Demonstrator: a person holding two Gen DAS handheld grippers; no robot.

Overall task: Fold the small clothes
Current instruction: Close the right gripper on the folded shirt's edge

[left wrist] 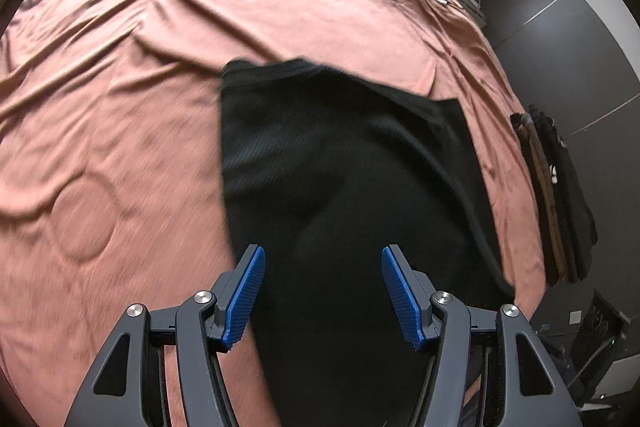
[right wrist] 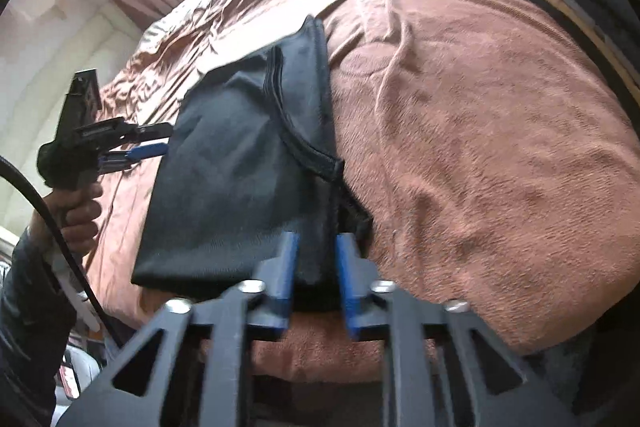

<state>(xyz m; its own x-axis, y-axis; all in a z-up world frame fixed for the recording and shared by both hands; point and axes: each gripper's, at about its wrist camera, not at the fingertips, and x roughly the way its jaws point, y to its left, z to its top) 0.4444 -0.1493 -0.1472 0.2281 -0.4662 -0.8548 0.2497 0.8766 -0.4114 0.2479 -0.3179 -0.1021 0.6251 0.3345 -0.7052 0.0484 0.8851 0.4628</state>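
Far left in the right wrist view, the left gripper sits at the edge of the one black garment, blue fingers spread with nothing between them. The garment's soft ribbed knit, folded over, lying mid-frame on a wrinkly salmon bedspread. Lower center, the right gripper pinches its near hem. A stack of dark folded clothes sits at right.

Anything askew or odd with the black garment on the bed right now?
Slightly. The folded black fabric garment lies skewed on the rumpled salmon-pink bedspread, its seamed top layer not matching the edge beneath. The right tongs straddle its near corner; the left tongs are open above it. No damage visible.
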